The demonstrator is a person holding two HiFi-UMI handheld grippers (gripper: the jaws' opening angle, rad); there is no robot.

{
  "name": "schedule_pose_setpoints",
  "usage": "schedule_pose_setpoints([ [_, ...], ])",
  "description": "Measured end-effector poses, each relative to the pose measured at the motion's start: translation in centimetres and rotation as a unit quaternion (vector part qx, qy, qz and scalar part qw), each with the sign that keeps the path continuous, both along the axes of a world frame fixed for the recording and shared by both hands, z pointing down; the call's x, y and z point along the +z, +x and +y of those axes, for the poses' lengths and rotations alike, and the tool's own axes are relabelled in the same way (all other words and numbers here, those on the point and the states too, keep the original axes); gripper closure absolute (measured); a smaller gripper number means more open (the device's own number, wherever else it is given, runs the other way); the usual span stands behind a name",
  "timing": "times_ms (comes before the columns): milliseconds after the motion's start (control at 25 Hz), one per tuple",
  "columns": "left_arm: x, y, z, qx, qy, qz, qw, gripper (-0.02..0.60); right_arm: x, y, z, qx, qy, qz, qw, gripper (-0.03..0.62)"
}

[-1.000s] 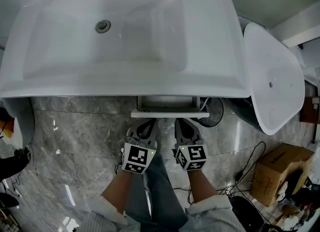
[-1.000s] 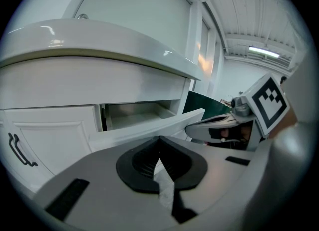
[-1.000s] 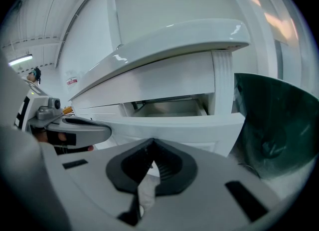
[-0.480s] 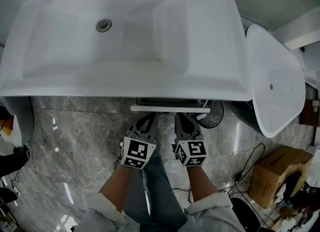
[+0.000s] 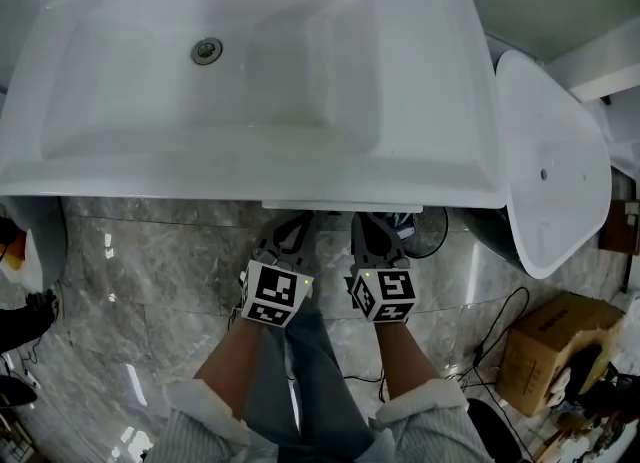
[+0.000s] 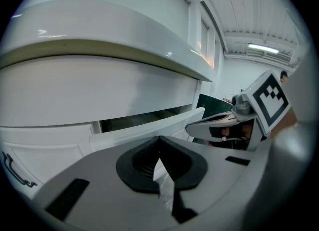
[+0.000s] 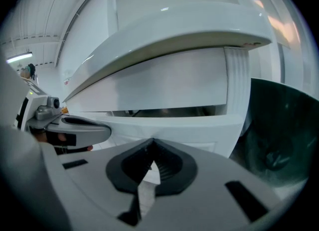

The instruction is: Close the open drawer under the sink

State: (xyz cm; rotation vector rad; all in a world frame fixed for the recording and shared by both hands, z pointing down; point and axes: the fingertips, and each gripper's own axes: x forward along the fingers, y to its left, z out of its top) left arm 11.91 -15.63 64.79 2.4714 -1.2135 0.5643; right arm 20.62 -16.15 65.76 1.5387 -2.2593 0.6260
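The white drawer (image 5: pixel 340 207) under the sink (image 5: pixel 250 183) shows only as a thin strip at the rim in the head view. My left gripper (image 5: pixel 293 223) and right gripper (image 5: pixel 368 225) are side by side, tips at the drawer front, both shut on nothing. In the left gripper view the drawer front (image 6: pixel 149 124) stands just beyond my left gripper (image 6: pixel 159 162), with a dark gap above it. The right gripper view shows the drawer front (image 7: pixel 174 127) close ahead of my right gripper (image 7: pixel 149 165), a narrow gap still above it.
A white oval lid (image 5: pixel 545 161) leans at the right of the sink over a dark bin. A cardboard box (image 5: pixel 545 346) and black cables (image 5: pixel 485 336) lie on the marble floor at the right. A dark round object (image 5: pixel 432 226) sits beside the drawer.
The drawer has slid in under the sink rim, from sticking out clearly to almost hidden. Both grippers moved forward with it.
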Motion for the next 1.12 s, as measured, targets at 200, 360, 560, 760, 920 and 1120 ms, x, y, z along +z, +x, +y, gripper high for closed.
schedule_pose_setpoints([
  [200, -0.3, -0.1, -1.3, 0.000, 0.004, 0.001, 1.0000, 0.566, 0.0, 0.0, -1.1, 0.001, 0.005, 0.002, 1.000, 0.585],
  [360, -0.1, 0.1, -1.8, 0.003, 0.005, 0.001, 1.0000, 0.566, -0.1, 0.1, -1.8, 0.003, 0.008, 0.003, 1.000, 0.585],
  [560, -0.4, -0.1, -2.7, 0.002, 0.011, 0.003, 0.9999, 0.566, -0.2, 0.0, -2.5, 0.001, 0.014, 0.003, 1.000, 0.585],
  [760, -0.6, -0.2, -3.3, 0.001, 0.007, 0.005, 1.0000, 0.566, -0.2, -0.2, -3.0, 0.000, 0.017, 0.005, 1.000, 0.585],
  [920, -0.6, -0.1, -3.6, 0.007, 0.009, 0.003, 0.9999, 0.566, -0.3, -0.1, -3.3, 0.002, 0.019, 0.006, 1.000, 0.585],
  [1120, -0.7, 0.2, -3.7, 0.014, 0.013, 0.000, 0.9998, 0.566, -0.2, 0.0, -3.7, 0.003, 0.021, 0.013, 1.000, 0.585],
])
